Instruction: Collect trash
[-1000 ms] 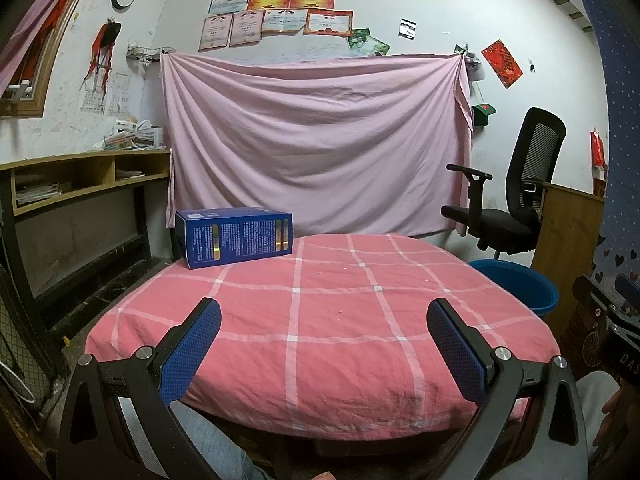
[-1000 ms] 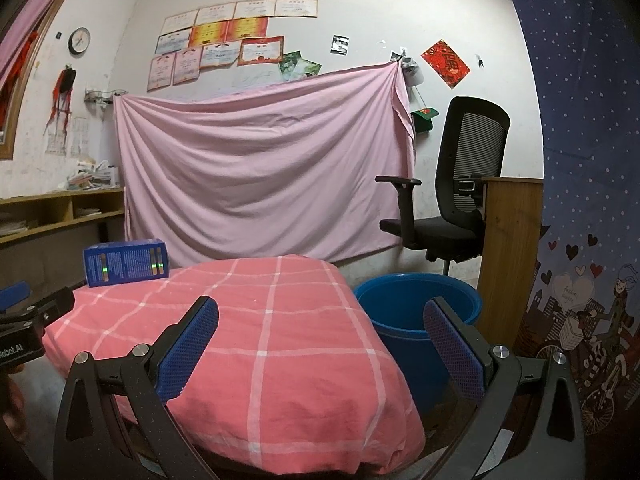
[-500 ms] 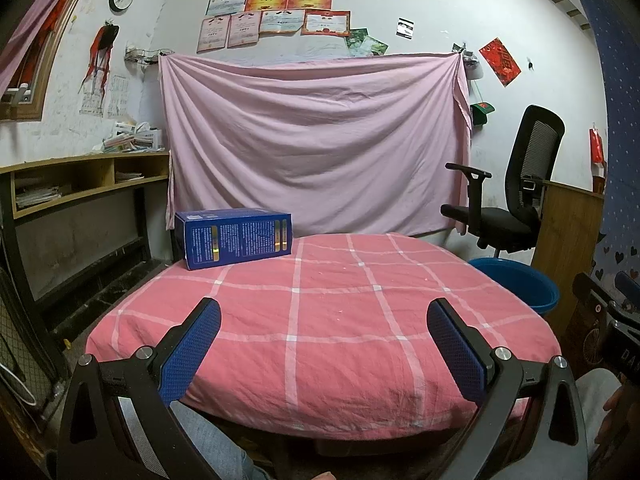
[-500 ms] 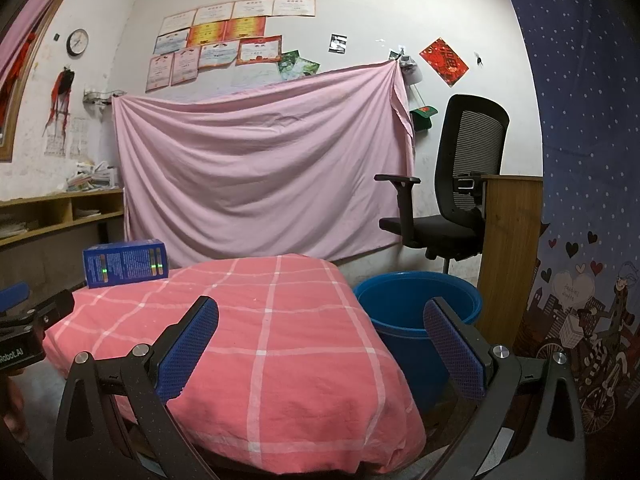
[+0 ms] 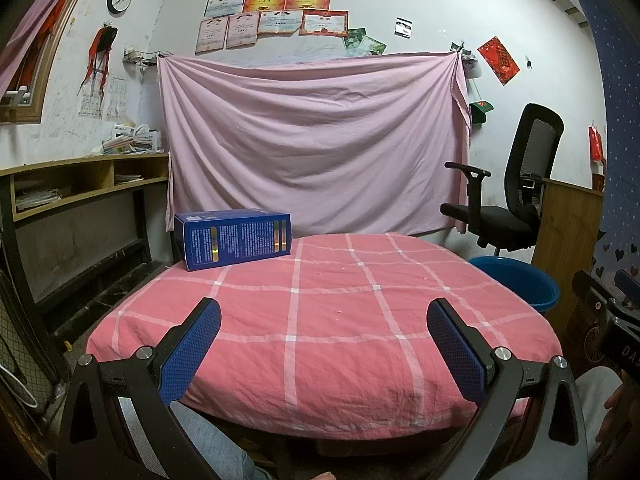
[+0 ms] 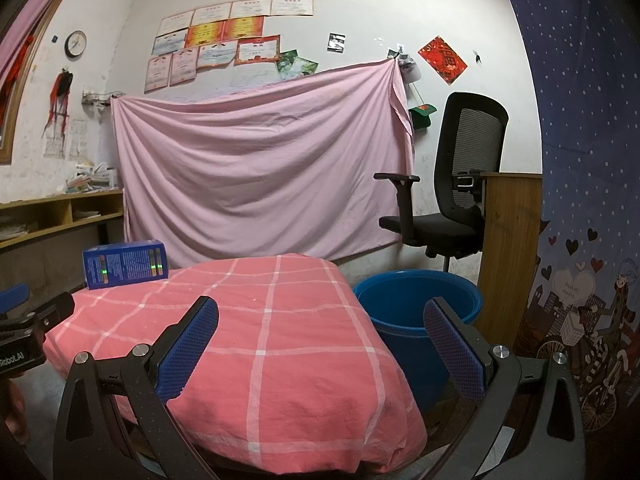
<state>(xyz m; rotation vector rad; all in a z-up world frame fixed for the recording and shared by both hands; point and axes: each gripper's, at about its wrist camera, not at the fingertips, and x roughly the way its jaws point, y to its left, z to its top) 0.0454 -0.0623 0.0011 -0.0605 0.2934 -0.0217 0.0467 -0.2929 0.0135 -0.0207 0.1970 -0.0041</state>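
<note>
The blue box (image 5: 234, 239) lies on its long side at the far left corner of the pink checked table (image 5: 320, 320), its long axis running left to right. The left gripper (image 5: 323, 342) is nearer it than the right gripper (image 6: 320, 340); both are spread wide, empty. The blue bucket (image 6: 416, 308) stands right of the table.

The left gripper (image 5: 324, 344) is held level with its two fingers spread wide, nothing between the blue pads (image 5: 190, 354). The right gripper (image 6: 320, 344) is in the same pose, fingers wide apart and empty, its blue pads (image 6: 454, 350) facing each other across the gap. The two grippers sit side by side, each showing at the edge of the other's view. Part of a hand (image 5: 618, 412) shows behind the right gripper's body.
</note>
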